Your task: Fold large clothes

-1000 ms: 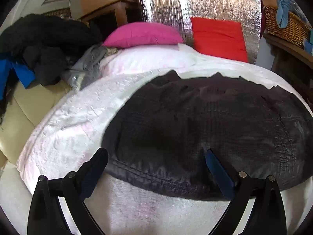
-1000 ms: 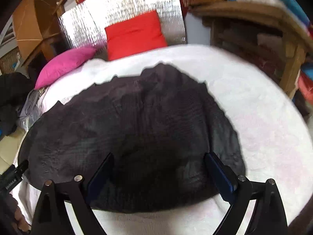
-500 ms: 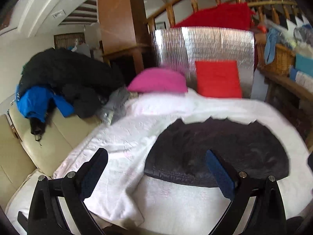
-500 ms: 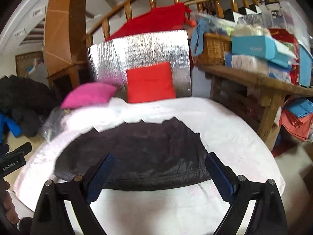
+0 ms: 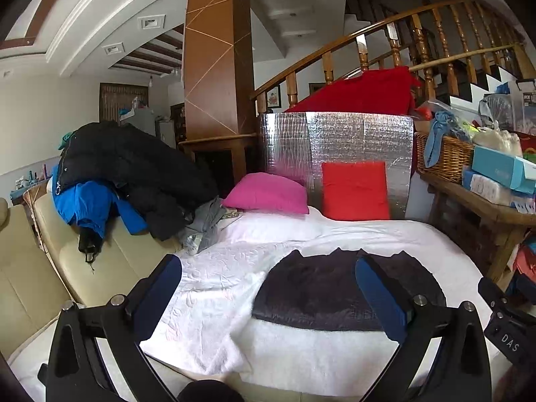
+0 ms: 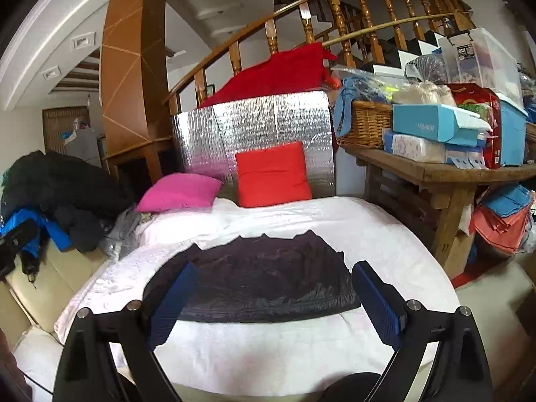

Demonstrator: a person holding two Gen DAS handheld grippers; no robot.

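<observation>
Garment: a dark folded garment (image 5: 345, 293) is lying flat on the white blanket (image 5: 301, 358), near its front edge.
Left gripper (image 5: 268, 298): hanging above the blanket, jaws standing wide apart, gripping nothing.
Right gripper (image 6: 274, 299): hanging likewise, jaws apart.
Far end: pink pillow (image 5: 266, 194) and red cushion (image 5: 355, 189) are resting.

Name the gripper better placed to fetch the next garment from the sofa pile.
Left gripper, probably: open, empty, nearest the black and blue jacket pile on the cream sofa.
</observation>
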